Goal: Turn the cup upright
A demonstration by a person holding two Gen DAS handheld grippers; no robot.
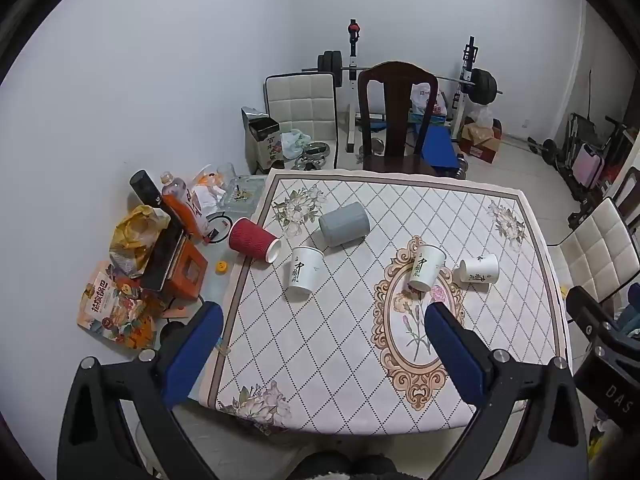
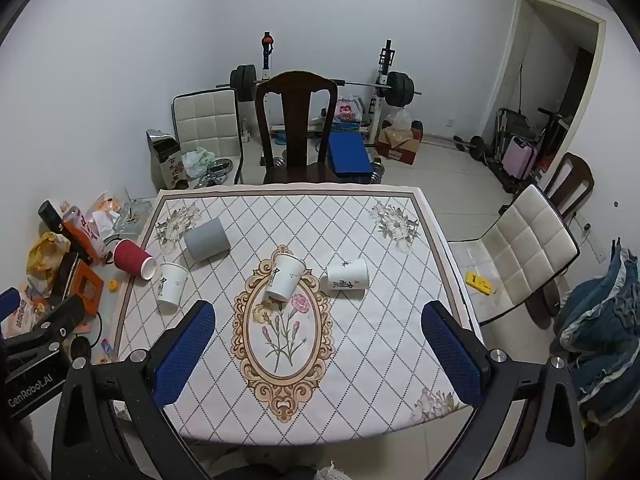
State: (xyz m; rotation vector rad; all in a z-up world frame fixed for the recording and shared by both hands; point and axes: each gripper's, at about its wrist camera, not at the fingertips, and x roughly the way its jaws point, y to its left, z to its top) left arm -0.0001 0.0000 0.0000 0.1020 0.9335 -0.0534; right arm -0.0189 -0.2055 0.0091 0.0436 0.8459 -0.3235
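Observation:
Several cups lie on their sides on the patterned tablecloth (image 1: 320, 344): a red ribbed cup (image 1: 254, 239) at the left edge, a grey cup (image 1: 344, 224), and three white paper cups (image 1: 304, 270), (image 1: 426, 267), (image 1: 479, 269). In the right wrist view they show too: the red cup (image 2: 134, 259), the grey cup (image 2: 207, 239), and the white cups (image 2: 172, 282), (image 2: 285, 277), (image 2: 347, 274). My left gripper (image 1: 324, 316) is open and empty, above the table's near side. My right gripper (image 2: 318, 316) is open and empty, short of the middle white cup.
Clutter of bags, boxes and a bottle (image 1: 176, 200) lies on the table's left part. A dark wooden chair (image 1: 394, 116) stands at the far side, a white padded chair (image 2: 524, 252) at the right. Weight bench gear (image 2: 320, 84) stands by the back wall.

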